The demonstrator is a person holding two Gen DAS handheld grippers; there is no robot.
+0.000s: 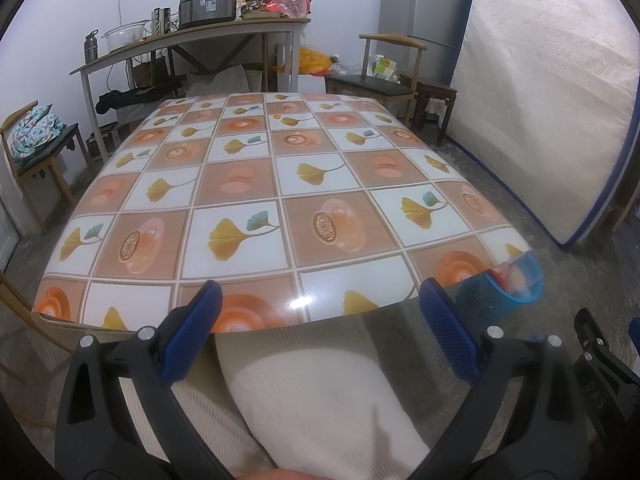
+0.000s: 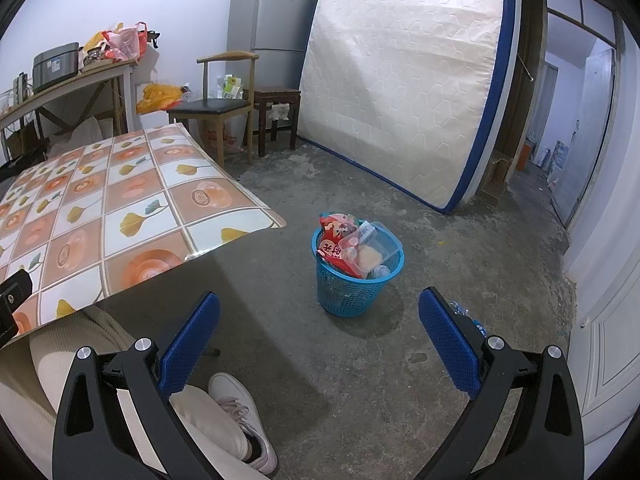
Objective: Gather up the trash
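A blue mesh trash basket (image 2: 352,284) stands on the concrete floor to the right of the table. It holds a red snack bag (image 2: 334,240), a clear plastic box (image 2: 372,246) and a small bottle. The basket also shows in the left wrist view (image 1: 496,292), blurred, just past the table's right corner. My right gripper (image 2: 320,340) is open and empty, held above the floor short of the basket. My left gripper (image 1: 320,328) is open and empty, held over my lap at the table's near edge. The table (image 1: 256,184) has a floral checked cloth.
A mattress (image 2: 404,80) leans on the far wall beside a fridge (image 2: 272,20). A wooden chair (image 2: 218,108) and a stool (image 2: 278,112) stand beyond the table. A side table (image 1: 192,40) carries a cooker and bags. My legs and shoe (image 2: 240,412) are below the grippers.
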